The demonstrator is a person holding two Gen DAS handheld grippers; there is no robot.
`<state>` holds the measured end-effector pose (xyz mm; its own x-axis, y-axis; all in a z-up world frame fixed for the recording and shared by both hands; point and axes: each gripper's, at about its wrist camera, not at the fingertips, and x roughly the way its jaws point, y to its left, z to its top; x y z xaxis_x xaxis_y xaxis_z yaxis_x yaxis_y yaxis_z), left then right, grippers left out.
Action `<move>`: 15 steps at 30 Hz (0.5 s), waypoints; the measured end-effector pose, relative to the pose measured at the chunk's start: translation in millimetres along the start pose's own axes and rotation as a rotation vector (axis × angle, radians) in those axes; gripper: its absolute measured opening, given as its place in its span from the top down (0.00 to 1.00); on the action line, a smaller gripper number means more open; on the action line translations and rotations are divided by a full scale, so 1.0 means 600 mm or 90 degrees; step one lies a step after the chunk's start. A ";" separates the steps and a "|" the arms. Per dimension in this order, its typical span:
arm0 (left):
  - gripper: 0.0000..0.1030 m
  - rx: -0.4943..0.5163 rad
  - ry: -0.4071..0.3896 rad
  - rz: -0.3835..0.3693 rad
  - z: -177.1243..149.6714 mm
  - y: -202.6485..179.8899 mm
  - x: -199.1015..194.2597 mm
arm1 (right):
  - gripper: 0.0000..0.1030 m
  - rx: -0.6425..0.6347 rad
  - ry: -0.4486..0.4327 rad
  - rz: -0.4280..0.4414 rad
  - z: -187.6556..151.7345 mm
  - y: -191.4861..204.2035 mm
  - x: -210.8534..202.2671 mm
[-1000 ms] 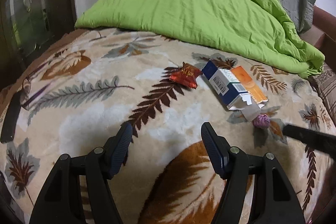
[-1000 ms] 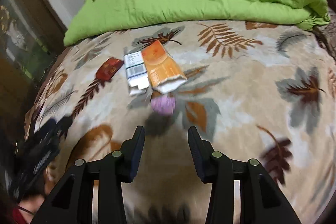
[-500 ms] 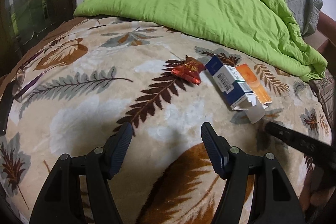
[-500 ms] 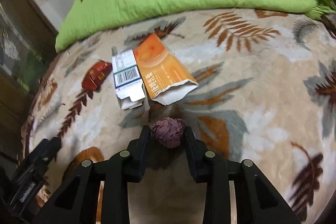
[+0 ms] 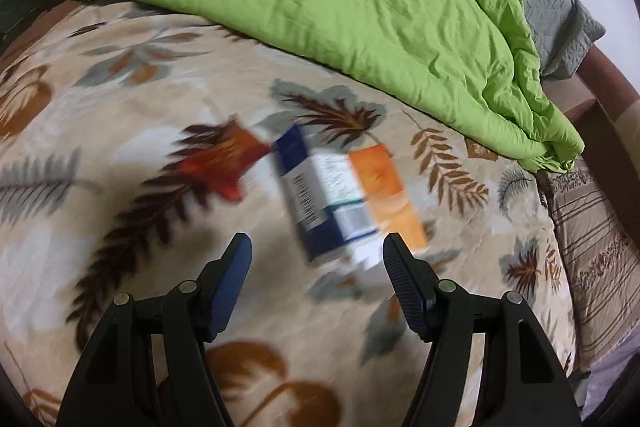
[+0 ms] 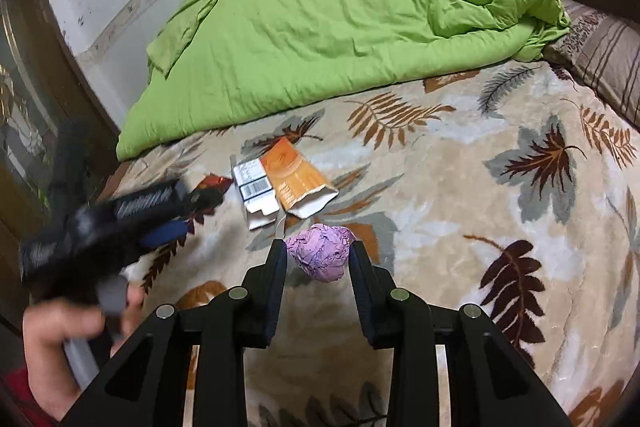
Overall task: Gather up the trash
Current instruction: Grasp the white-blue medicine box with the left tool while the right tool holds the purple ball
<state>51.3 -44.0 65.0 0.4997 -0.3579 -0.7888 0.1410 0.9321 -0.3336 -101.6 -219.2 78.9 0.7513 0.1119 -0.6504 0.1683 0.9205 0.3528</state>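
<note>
Right tool (image 6: 318, 253) clamped, left tool (image 5: 317, 253) spread wide

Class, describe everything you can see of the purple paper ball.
The purple paper ball is a crumpled, creased wad of lilac paper, roughly round. It sits between the fingertips of the right gripper, whose jaws have just closed on it, both pads pressing its sides. It appears lifted off the leaf-print blanket, near the open boxes.

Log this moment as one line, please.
right hand-held gripper: shut on purple paper ball | left hand-held gripper: open, empty, near blue-white box | orange packet, red wrapper: on blanket
</note>
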 end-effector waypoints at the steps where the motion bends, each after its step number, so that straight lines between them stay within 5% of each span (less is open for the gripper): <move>1: 0.35 0.006 0.010 0.009 0.009 -0.010 0.012 | 0.67 0.001 -0.002 0.000 0.002 -0.002 0.000; 10: 0.34 0.017 0.067 0.070 0.046 -0.033 0.103 | 0.67 -0.002 -0.023 0.017 0.003 -0.001 -0.012; 15: 0.34 0.001 0.061 0.050 0.033 0.008 0.089 | 0.67 -0.004 -0.027 0.028 0.005 0.001 -0.012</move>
<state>95.6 -57.4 31.6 0.4255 -0.2880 -0.8579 0.1057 0.9573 -0.2690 -105.1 -220.3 86.0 0.7848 0.1366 -0.6046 0.1300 0.9174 0.3760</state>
